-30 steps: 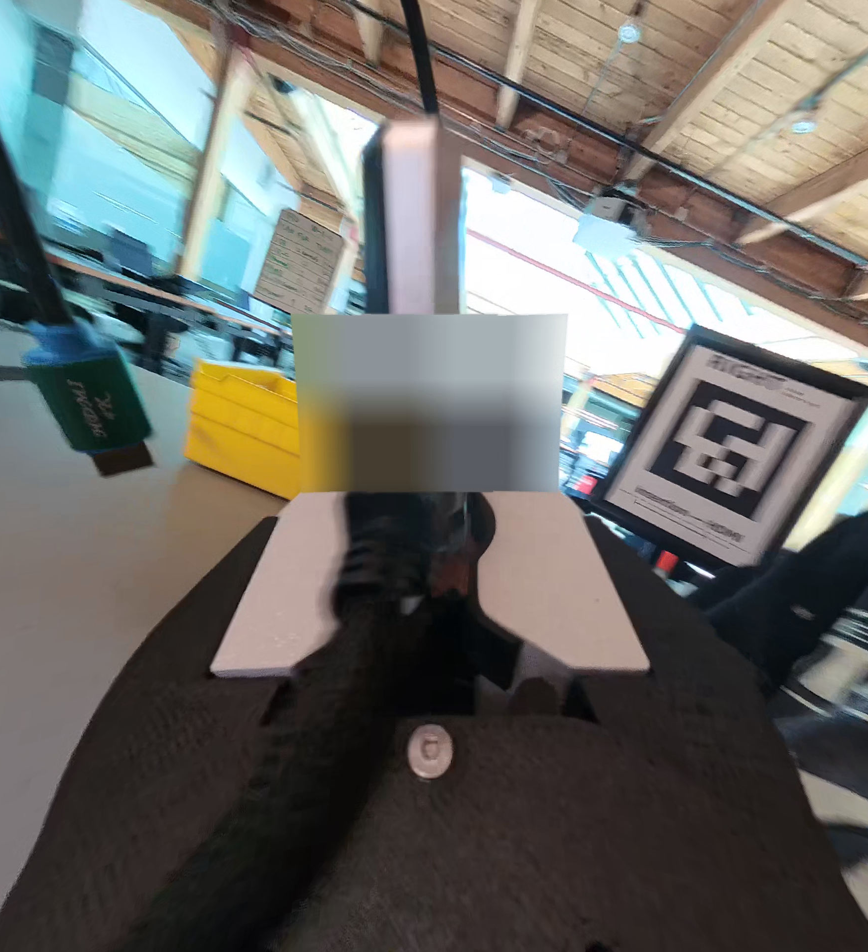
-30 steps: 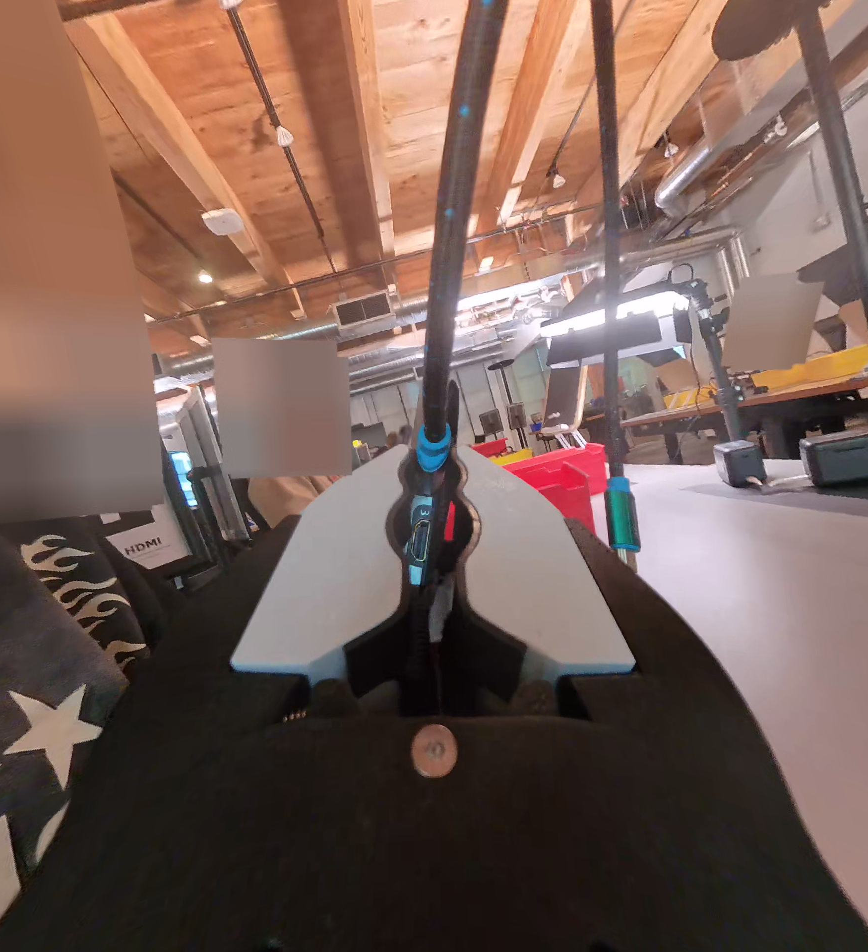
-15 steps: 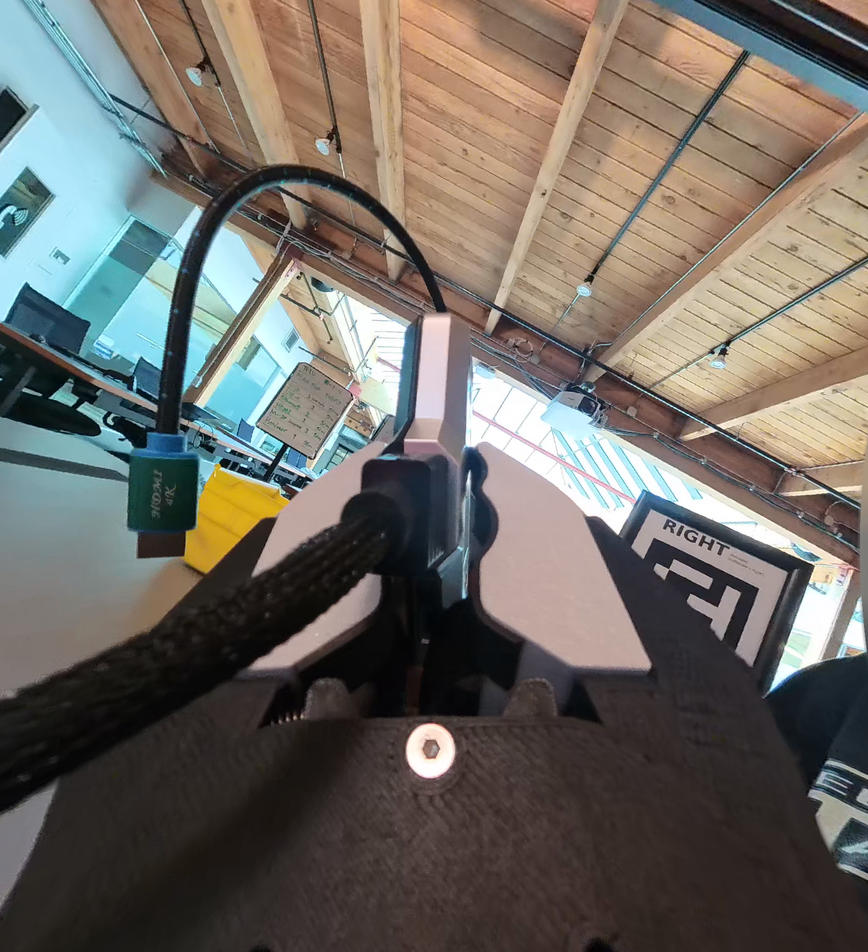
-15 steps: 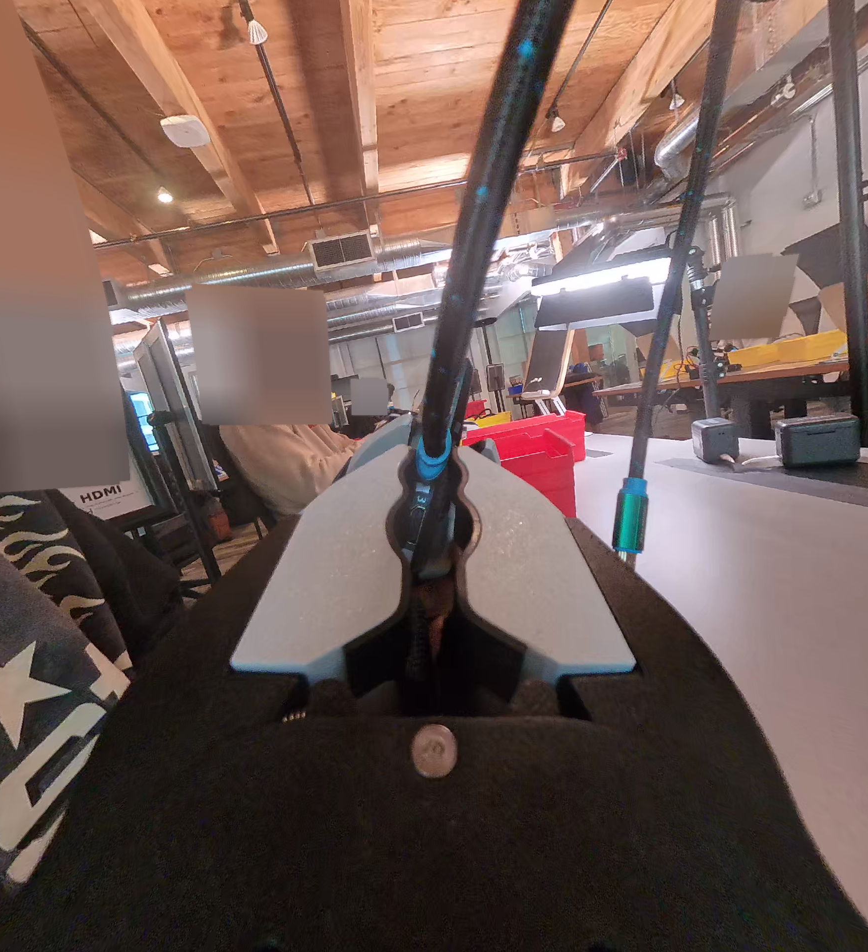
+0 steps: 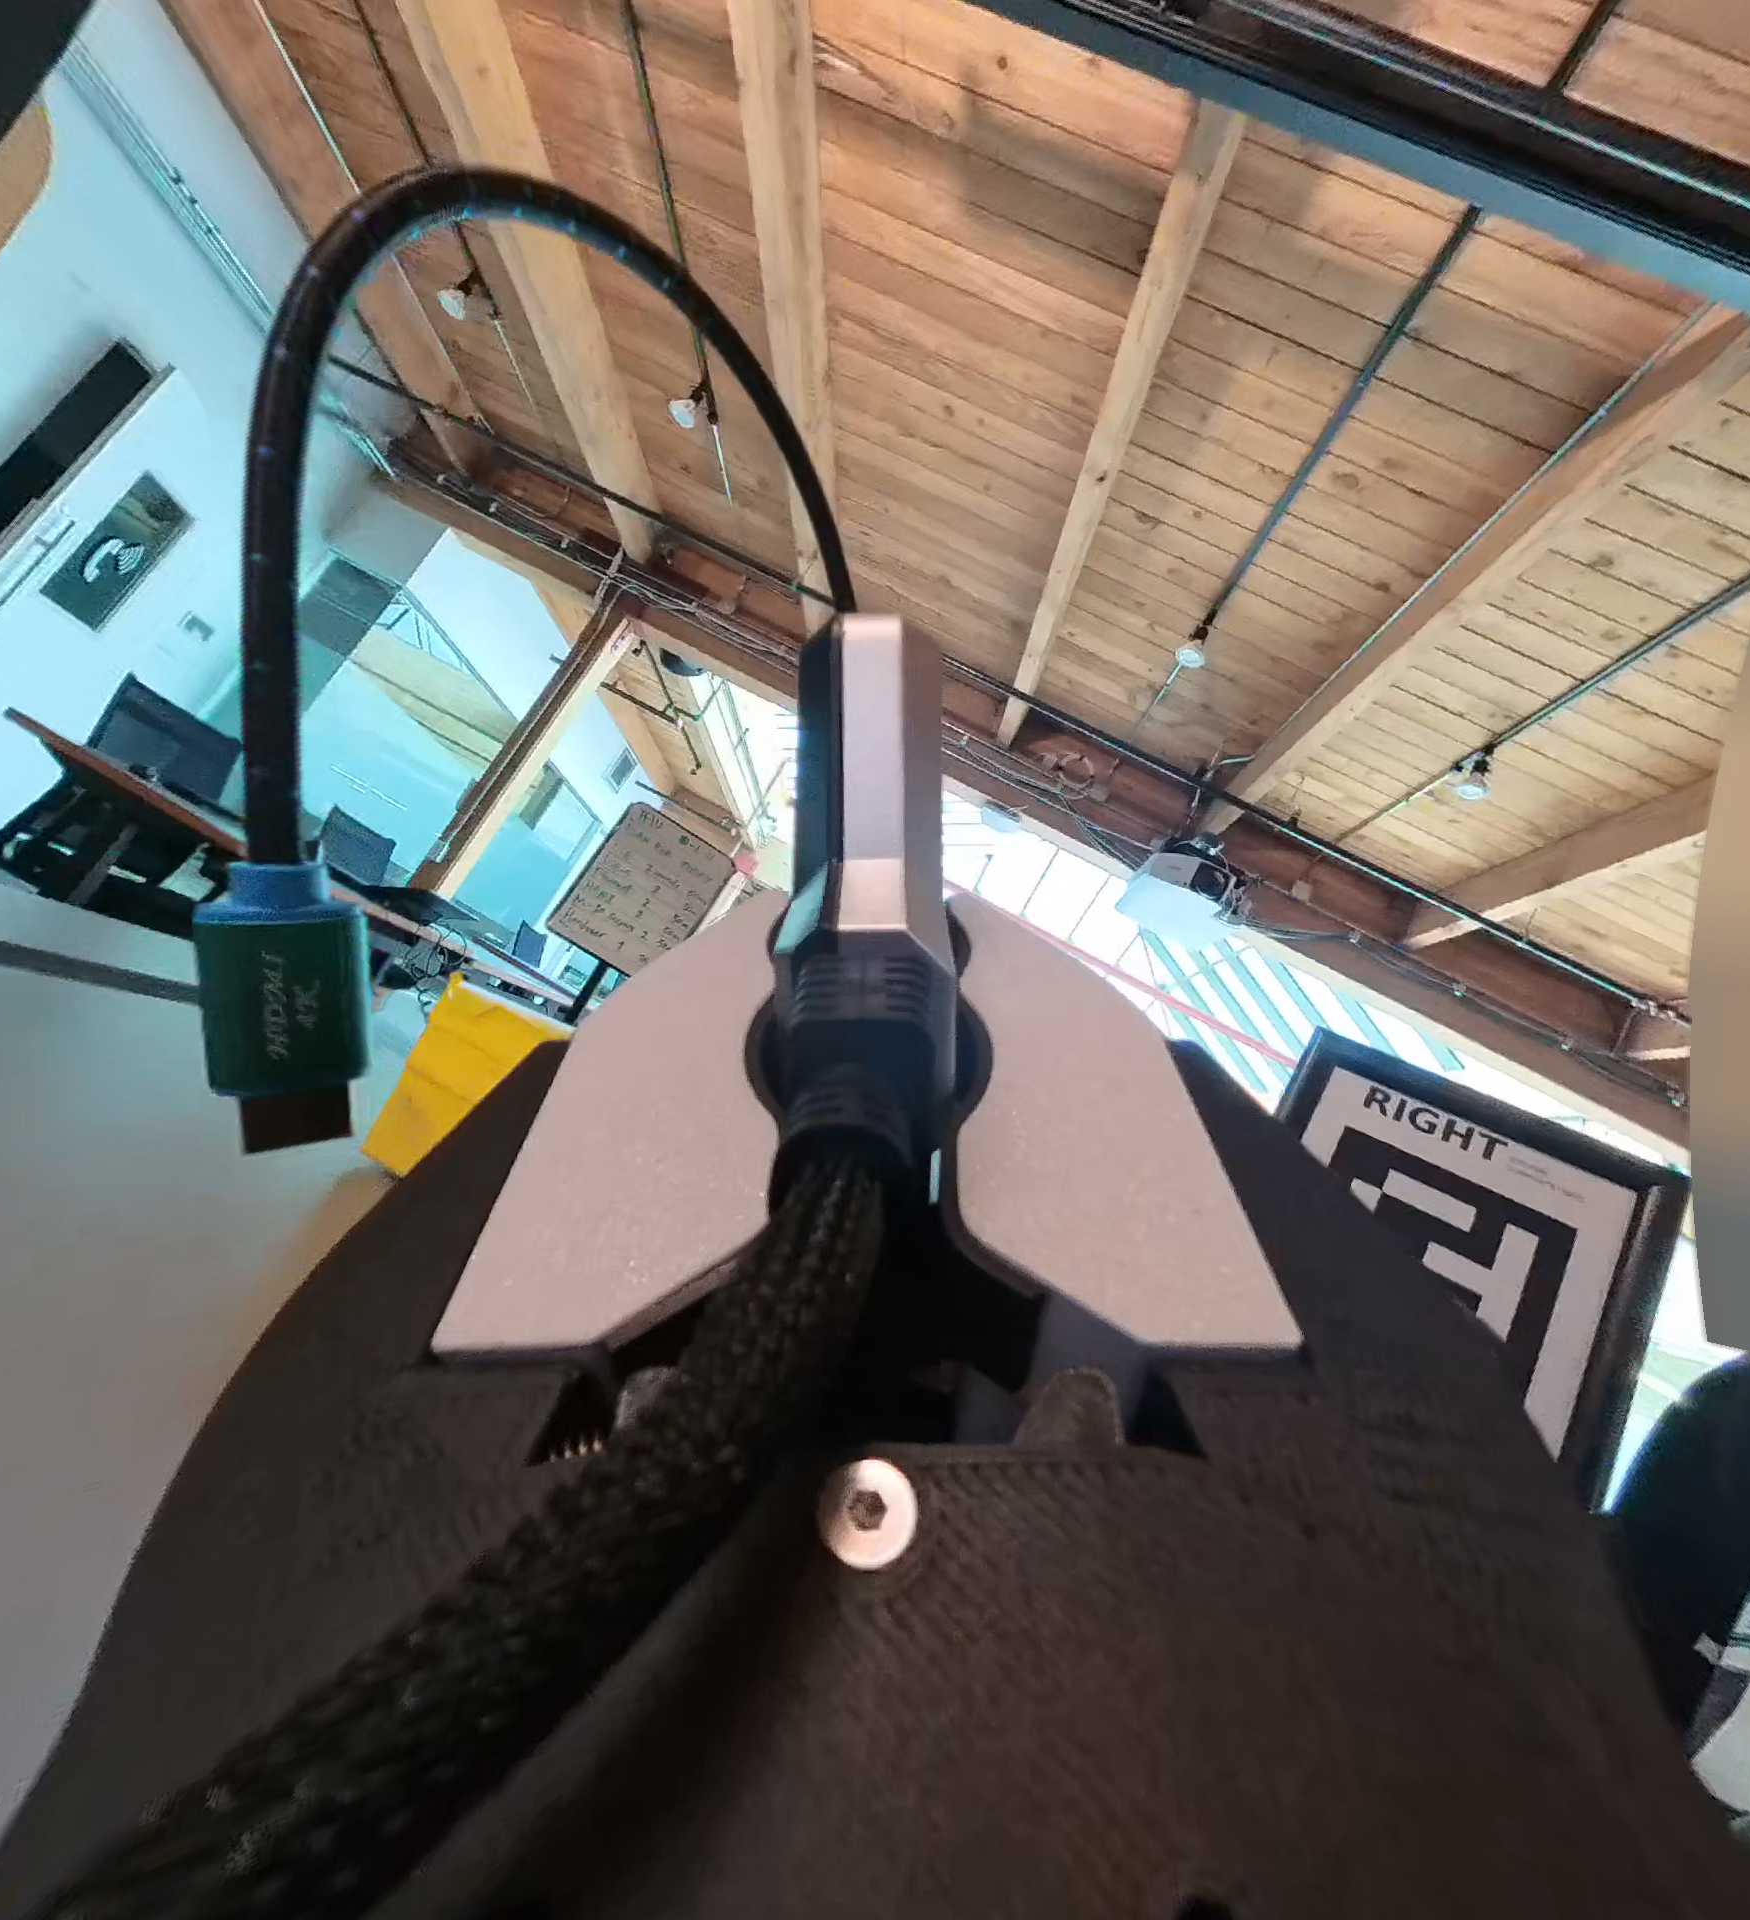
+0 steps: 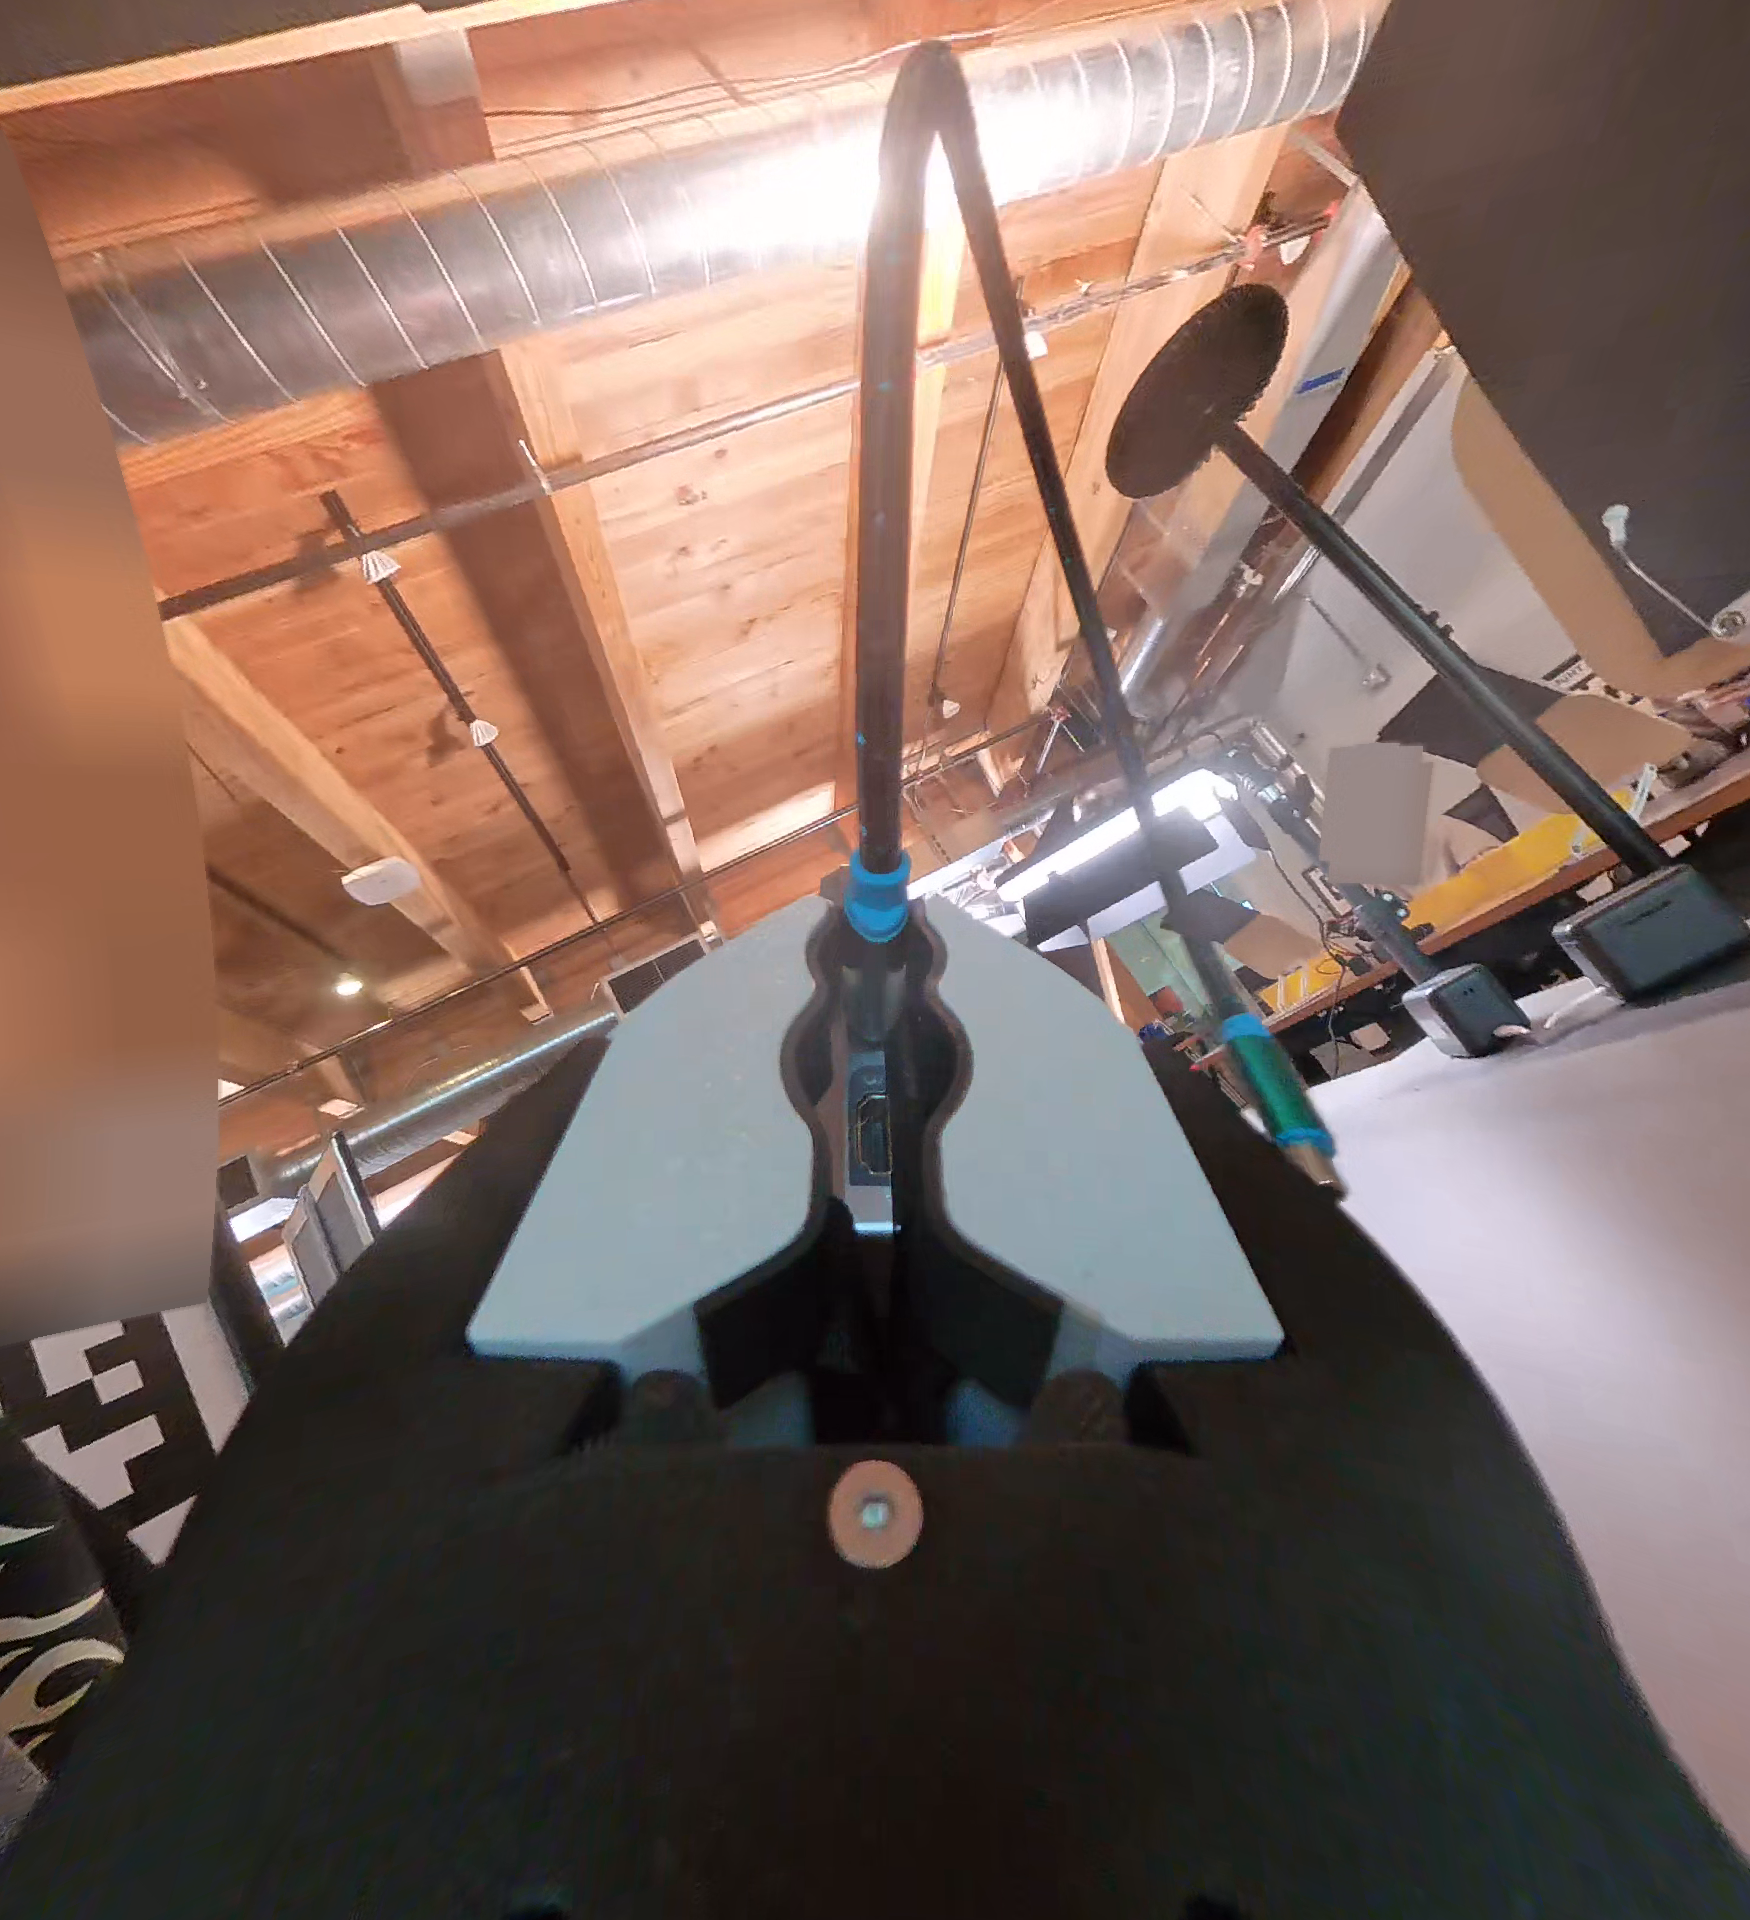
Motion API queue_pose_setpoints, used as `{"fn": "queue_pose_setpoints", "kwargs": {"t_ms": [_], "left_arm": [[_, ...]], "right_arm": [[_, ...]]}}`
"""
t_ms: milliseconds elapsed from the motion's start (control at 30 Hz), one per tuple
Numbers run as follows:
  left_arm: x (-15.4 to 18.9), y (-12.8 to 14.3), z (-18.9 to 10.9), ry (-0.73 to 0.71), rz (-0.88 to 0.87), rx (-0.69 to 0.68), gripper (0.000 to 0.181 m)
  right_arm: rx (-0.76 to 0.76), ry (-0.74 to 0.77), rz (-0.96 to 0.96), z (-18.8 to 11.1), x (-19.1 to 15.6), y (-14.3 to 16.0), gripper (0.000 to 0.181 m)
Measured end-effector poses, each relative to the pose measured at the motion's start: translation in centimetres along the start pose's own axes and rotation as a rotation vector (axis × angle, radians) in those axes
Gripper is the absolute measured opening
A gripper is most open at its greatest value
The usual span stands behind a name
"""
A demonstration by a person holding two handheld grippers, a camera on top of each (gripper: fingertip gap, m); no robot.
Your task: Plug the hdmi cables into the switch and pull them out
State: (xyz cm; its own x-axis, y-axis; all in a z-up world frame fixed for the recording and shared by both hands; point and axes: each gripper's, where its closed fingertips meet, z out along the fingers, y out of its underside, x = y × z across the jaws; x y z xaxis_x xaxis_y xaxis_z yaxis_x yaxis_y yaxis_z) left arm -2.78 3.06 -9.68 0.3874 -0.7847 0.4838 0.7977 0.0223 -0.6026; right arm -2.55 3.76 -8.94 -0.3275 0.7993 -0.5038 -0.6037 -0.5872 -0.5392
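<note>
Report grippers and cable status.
Left gripper shut on grey metal switch. Right gripper shut on switch too. Green HDMI plug dangling free, unplugged.

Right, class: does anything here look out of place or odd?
Yes. The green plug dangles loose in the air, its cable looping up from the switch clamped in the left claw. In the right wrist view, a port on the held switch sits empty.
</note>
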Motion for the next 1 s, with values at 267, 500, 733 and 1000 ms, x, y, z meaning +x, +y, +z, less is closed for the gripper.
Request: {"fn": "queue_pose_setpoints", "kwargs": {"t_ms": [267, 500, 733, 1000], "left_arm": [[-0.1, 0.0, 0.0, -0.001, -0.007, 0.000, 0.023], [0.1, 0.4, -0.1, 0.002, 0.017, -0.031, 0.023], [-0.5, 0.5, -0.2, -0.053, 0.042, -0.033, 0.022], [-0.8, -0.2, -0.6, -0.062, 0.020, 0.015, 0.022]], "right_arm": [[-0.015, -0.016, 0.006, 0.0, 0.0, 0.3, 0.012], [-0.054, -0.026, 0.002, 0.1, -0.1, 1.1, 0.011], [-0.046, -0.014, 0.044, -0.1, 0.6, 1.1, 0.011], [0.086, -0.011, 0.105, -0.7, 1.3, -0.6, 0.011]]}}
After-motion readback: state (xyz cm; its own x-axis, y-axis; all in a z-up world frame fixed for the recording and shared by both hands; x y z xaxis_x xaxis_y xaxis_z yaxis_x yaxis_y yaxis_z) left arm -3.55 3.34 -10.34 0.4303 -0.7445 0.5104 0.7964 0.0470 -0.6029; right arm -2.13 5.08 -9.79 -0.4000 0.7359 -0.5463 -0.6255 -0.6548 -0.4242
